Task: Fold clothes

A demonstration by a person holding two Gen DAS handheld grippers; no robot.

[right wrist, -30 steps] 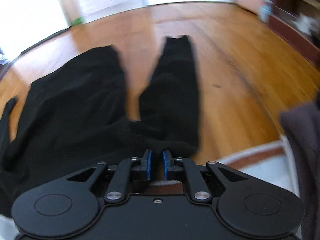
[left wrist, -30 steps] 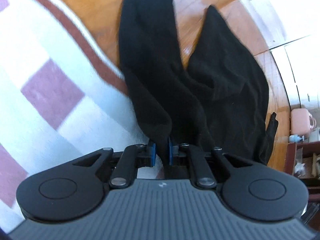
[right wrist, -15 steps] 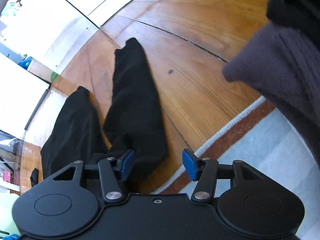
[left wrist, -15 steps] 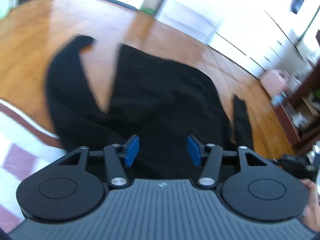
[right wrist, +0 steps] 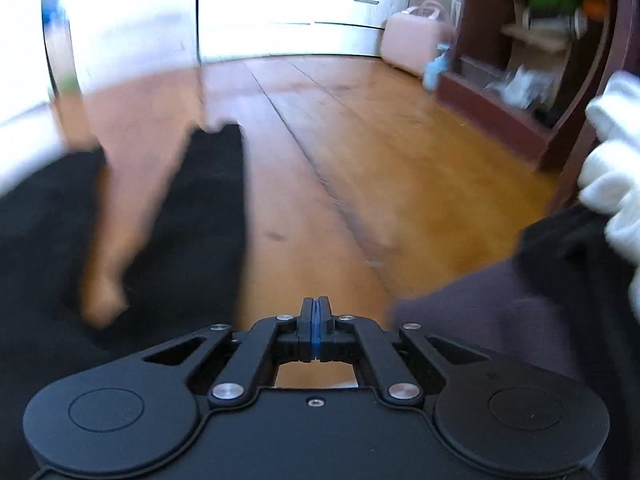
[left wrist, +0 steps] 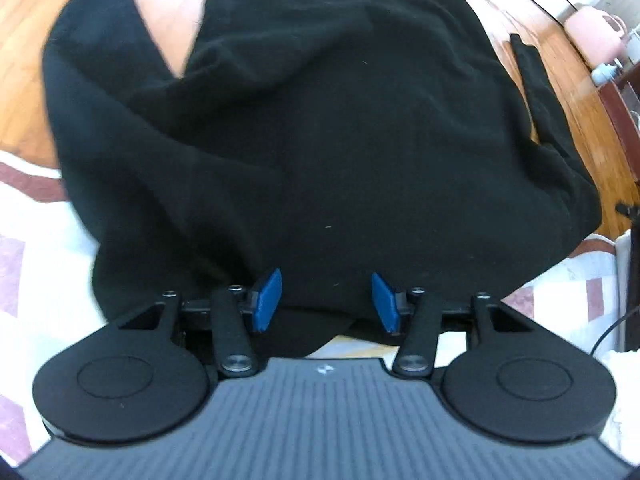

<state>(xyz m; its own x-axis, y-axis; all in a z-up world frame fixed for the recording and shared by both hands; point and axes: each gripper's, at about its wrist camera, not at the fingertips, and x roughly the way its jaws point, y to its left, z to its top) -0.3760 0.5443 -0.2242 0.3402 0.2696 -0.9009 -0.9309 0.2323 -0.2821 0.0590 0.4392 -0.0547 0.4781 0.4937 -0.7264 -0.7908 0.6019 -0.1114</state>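
Observation:
A black garment point(left wrist: 320, 120) lies spread over the wooden floor, and its near edge rests on the rug. My left gripper point(left wrist: 325, 280) hangs just over that near edge with its blue pads point(left wrist: 268, 300) apart. Its jaws are closing, with cloth lying in the gap and neither pad pressing on it. In the right wrist view the garment's two black legs point(right wrist: 192, 220) stretch away at the left. My right gripper point(right wrist: 316, 304) is shut with nothing between its pads, and it hovers over bare floor beside the garment.
A white rug with maroon squares point(left wrist: 36, 280) lies under me. A dark grey cloth point(right wrist: 480, 320) and something white and fluffy point(right wrist: 616, 184) sit at the right. A pink case point(right wrist: 416, 36) and a dark wooden shelf point(right wrist: 520, 92) stand at the back right.
The left gripper let go of the black cloth, opened and swung over the garment's body. The right gripper opened, then shut empty, and its view swung toward the shelf.

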